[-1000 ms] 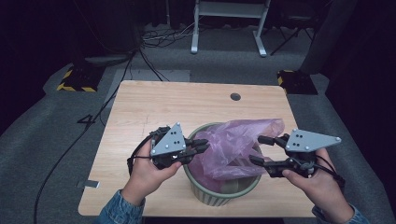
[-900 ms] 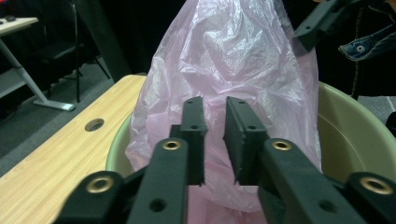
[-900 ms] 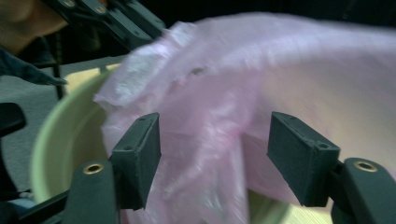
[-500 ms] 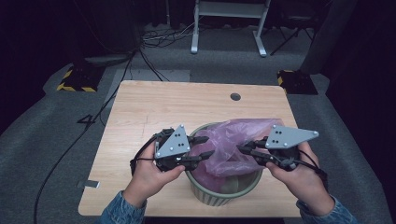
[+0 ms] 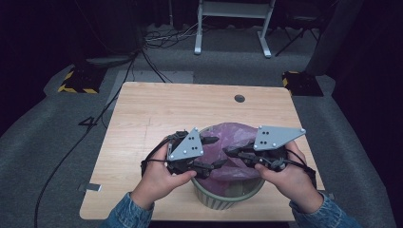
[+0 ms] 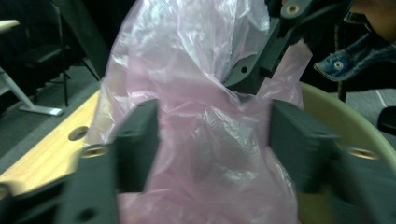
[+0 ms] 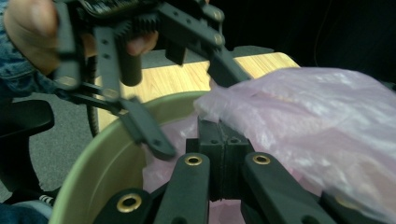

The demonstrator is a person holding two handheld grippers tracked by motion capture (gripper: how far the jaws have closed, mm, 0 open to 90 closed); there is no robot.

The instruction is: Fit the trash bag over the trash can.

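A pale green bin [image 5: 228, 202] stands at the front of the wooden table [image 5: 180, 109], with a thin pink plastic bag [image 5: 237, 137] bunched up in it. My left gripper [image 5: 219, 151] hangs over the bin's left rim. Its jaws have just been opening, and the bag [image 6: 196, 56] bulges between them without being pressed. My right gripper [image 5: 228, 152] reaches in from the right, tip to tip with the left one. It [image 7: 217, 126] is shut, pinching a fold of the bag [image 7: 327, 107] at the tips. The bag hides the inside of the bin [image 7: 102, 158].
A round cable hole [image 5: 239, 99] is set in the table's far side. Behind the table stand white desk legs [image 5: 199, 33], with cables on the floor. Two boxes with yellow-black stripes [image 5: 76, 80] [image 5: 302, 83] flank the far corners.
The right gripper moved left to the bag's middle and closed. The left gripper's jaws spread apart. The bag no longer stretches out to the right and sits bunched over the bin.
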